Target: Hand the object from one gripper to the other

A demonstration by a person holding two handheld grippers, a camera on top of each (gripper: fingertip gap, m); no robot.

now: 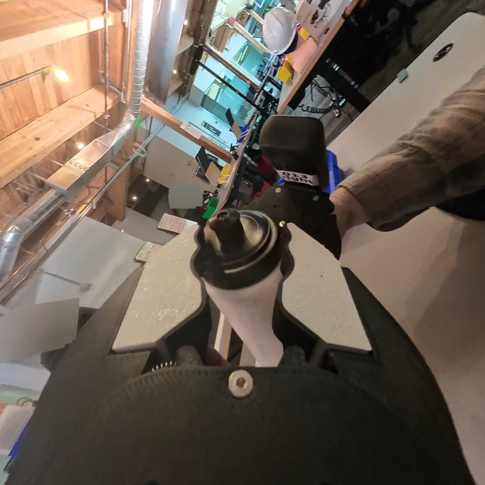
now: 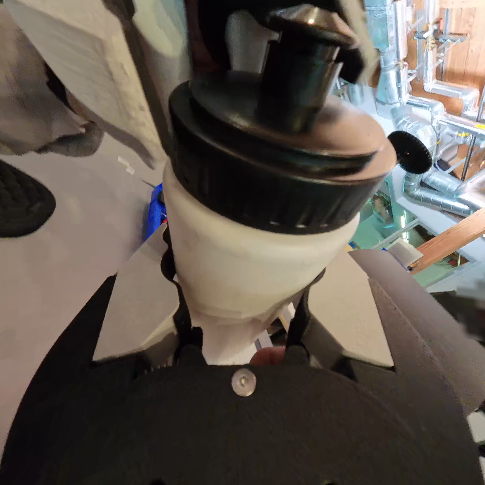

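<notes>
The white plastic squeeze bottle with a black spouted cap [image 1: 244, 275] is gripped mid-handover, clear of the white desk [image 1: 420, 262], by both the left tool [image 1: 240, 265] and, seemingly, the right tool [image 2: 244, 278], so one tool's release is called for next.

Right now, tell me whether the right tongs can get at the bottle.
Likely yes: the bottle sits between the right tongs, which seem pressed on its white body under the black cap. The left tongs grip it too.
</notes>
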